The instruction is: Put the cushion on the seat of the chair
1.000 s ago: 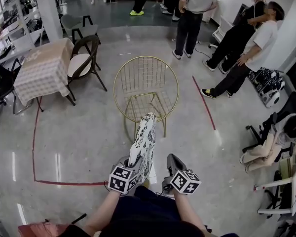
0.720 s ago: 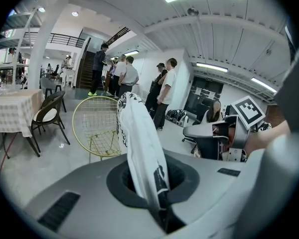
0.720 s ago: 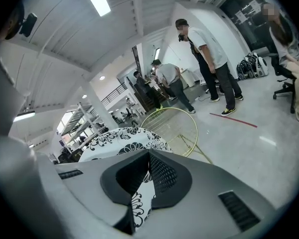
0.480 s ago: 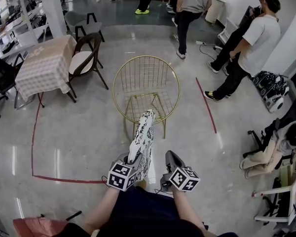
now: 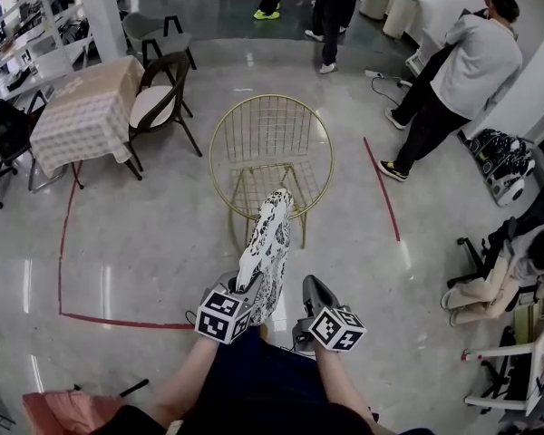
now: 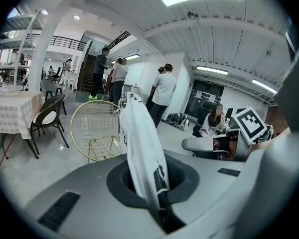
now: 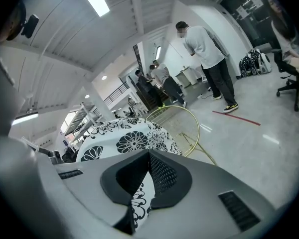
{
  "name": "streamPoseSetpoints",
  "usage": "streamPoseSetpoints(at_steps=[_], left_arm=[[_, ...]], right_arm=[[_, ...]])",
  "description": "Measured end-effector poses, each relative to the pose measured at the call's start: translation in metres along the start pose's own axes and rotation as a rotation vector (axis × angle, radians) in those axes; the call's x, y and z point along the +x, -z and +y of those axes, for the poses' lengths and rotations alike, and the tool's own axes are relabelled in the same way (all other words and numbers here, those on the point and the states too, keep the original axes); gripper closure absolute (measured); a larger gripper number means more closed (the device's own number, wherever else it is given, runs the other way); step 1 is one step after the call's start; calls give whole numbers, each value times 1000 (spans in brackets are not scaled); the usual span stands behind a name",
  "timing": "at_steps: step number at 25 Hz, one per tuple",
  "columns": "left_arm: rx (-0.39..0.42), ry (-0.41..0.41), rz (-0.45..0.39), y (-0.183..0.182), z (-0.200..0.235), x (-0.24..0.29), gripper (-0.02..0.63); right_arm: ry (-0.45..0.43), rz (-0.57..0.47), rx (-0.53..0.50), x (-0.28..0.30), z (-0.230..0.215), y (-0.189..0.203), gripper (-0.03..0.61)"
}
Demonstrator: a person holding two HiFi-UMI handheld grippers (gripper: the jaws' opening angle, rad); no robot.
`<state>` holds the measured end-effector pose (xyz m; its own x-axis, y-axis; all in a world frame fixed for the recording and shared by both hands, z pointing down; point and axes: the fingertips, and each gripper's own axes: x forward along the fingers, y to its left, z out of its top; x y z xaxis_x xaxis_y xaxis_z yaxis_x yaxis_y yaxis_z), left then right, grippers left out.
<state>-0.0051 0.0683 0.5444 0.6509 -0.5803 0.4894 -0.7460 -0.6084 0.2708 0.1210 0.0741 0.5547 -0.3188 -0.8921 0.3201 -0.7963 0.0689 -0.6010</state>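
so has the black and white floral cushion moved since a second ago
Yes, slightly: the cushion now reaches further over the seat of the gold wire chair.

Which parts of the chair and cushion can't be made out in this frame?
- Head view: middle of the chair seat's front edge, behind the cushion.
- Head view: cushion's lower end, behind the left gripper.
- Right gripper view: part of the chair, behind the cushion.
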Motion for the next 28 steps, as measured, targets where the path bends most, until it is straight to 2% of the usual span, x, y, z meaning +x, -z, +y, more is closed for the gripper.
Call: streamPoseSetpoints(at_steps=[15, 28], left_arm=[[14, 35, 37, 1, 9, 19, 577], [51, 112, 85, -37, 42, 72, 577]], right_arm=[[20, -3, 27, 25, -8, -3, 574], [56, 22, 49, 84, -24, -28, 574]])
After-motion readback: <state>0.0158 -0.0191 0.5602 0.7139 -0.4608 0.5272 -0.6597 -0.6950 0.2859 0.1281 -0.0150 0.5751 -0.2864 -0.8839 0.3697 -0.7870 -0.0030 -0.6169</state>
